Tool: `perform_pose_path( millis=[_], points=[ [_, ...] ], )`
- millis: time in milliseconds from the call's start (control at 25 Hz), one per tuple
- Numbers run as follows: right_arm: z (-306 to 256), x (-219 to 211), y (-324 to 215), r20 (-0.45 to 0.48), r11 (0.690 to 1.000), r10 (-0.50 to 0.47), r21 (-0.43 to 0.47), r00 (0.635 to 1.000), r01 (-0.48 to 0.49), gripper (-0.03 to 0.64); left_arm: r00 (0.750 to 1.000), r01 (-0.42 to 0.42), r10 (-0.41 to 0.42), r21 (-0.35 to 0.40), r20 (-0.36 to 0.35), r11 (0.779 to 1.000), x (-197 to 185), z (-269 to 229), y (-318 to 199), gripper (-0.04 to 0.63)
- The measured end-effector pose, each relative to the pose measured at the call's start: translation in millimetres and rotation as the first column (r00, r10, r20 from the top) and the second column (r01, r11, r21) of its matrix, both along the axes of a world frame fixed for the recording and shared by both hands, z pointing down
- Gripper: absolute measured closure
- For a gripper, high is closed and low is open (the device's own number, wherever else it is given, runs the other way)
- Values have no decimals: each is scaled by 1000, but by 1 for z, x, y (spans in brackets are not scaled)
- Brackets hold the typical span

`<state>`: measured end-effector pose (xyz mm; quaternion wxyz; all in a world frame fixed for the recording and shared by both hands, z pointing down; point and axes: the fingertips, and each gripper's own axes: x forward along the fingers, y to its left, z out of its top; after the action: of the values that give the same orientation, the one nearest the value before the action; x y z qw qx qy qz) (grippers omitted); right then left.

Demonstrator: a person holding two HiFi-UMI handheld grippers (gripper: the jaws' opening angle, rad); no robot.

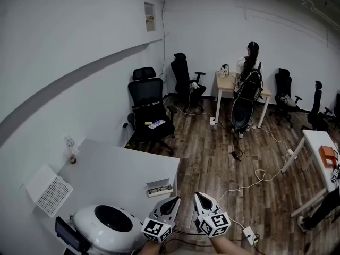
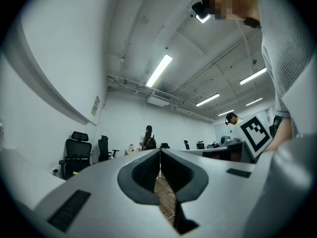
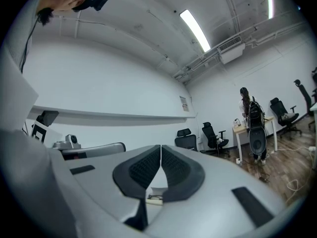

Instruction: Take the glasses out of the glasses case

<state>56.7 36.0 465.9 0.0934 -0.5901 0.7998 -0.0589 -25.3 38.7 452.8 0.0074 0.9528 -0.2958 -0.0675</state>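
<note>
The glasses case [image 1: 159, 187] lies on the white bench [image 1: 122, 169], close to the bench's right edge, in the lower middle of the head view. Its lid is up. Something dark lies inside, but it is too small to tell what it is.

The left tongs [image 1: 171, 205] are at the bottom of the frame, just below and to the right of the case, and they do not touch it. In the left gripper view their two jaws are pressed together with nothing between them.

The right tongs [image 1: 203, 202] are just to the right of the left ones, over the wooden floor [image 1: 223, 158]. Their jaws are pressed together too, and they hold nothing. In the right gripper view the case shows small, low in the frame under the closed tips.

A round white machine [image 1: 109, 224] with a dark hole sits at the lower left of the bench. A white box with little holes [image 1: 49, 190] is left of it. A small bottle [image 1: 70, 153] stands farther up. A black chair [image 1: 151, 110] is past the bench. A person [image 1: 249, 62] is at a far desk in the upper right.
</note>
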Motion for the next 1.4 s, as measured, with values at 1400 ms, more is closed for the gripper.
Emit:
perform_pose_path(
  millis=[1400],
  points=[
    [4,-14,-4,-34,1000,-21,-12,999,21,603,1000,-8,8,-24,-11,1000,-7,4,4,583]
  ],
)
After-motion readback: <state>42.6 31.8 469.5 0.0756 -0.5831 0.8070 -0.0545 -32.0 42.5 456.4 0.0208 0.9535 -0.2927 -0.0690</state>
